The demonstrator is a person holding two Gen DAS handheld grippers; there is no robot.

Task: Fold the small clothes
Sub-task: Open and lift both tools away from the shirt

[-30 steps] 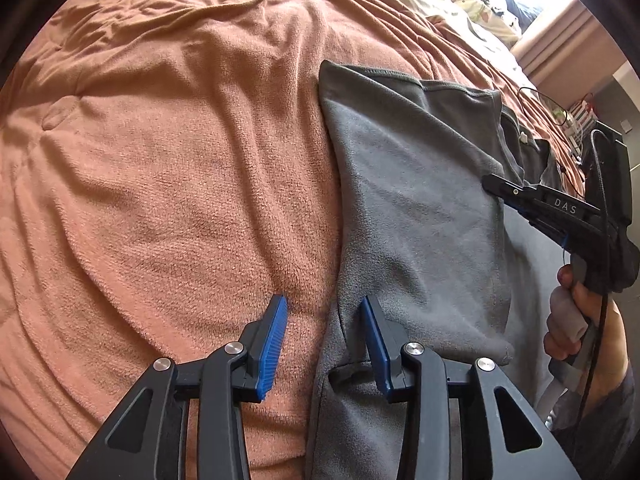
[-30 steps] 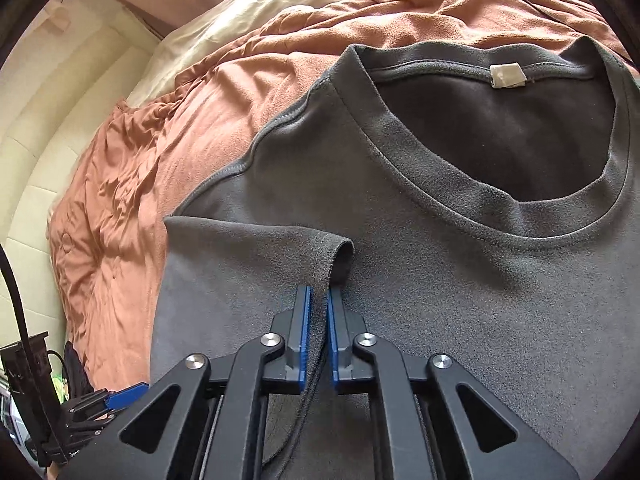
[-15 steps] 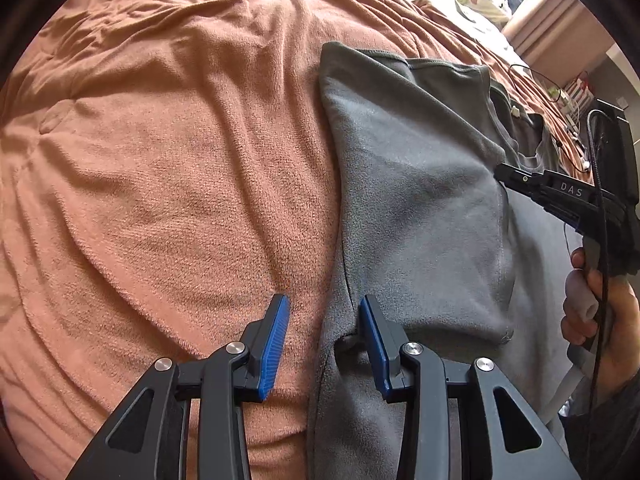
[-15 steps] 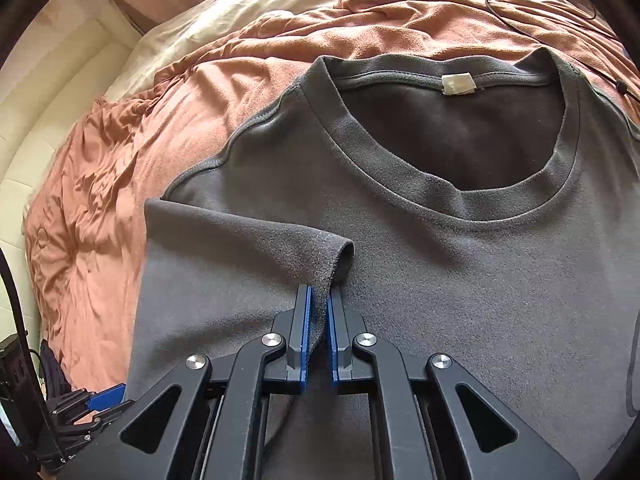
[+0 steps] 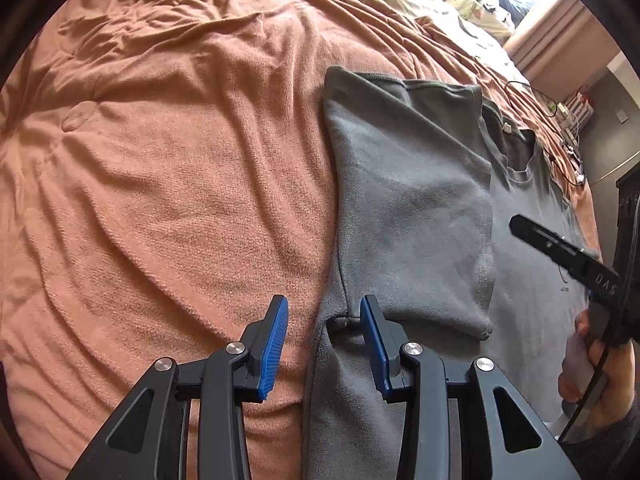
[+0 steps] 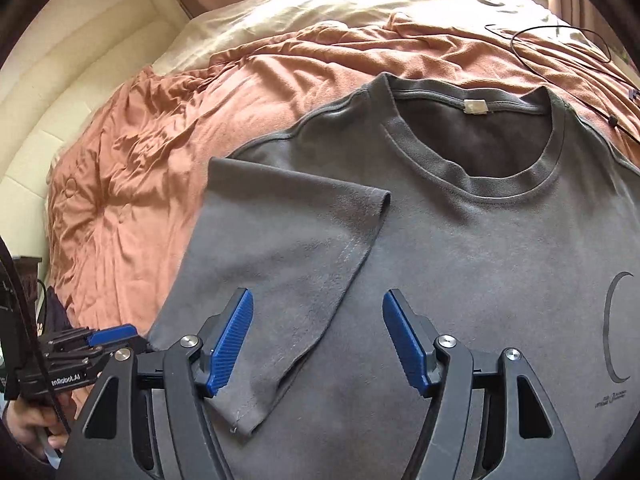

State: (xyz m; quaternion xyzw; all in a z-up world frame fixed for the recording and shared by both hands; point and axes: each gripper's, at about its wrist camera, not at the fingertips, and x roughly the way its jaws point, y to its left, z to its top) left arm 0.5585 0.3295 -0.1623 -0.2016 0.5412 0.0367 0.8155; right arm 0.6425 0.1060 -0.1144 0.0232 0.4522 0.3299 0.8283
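A grey T-shirt [image 6: 480, 260] lies face up on a brown blanket [image 5: 180, 180], collar [image 6: 472, 184] away from me. Its sleeve [image 6: 280, 248] is folded inward and rests flat on the chest. My right gripper [image 6: 316, 344] hovers just above the sleeve's hem; its jaws are opening and no cloth is pinched between the pads. In the left wrist view it shows side-on [image 5: 560, 252], held by a hand. My left gripper [image 5: 324, 344] stands open at the shirt's side edge [image 5: 340, 280] by the armpit, one finger over the blanket and one over the cloth.
A black cable [image 6: 560, 44] loops on the blanket beyond the collar. Cream bedding [image 6: 320, 12] lies at the far end, and a padded headboard [image 6: 80, 80] is on the left. Patterned pillows [image 5: 472, 0] sit at the bed's far corner.
The right gripper's jaws have parted and let go of the sleeve, which now lies flat. That gripper has drawn back and up from the shirt. The left gripper has stayed put.
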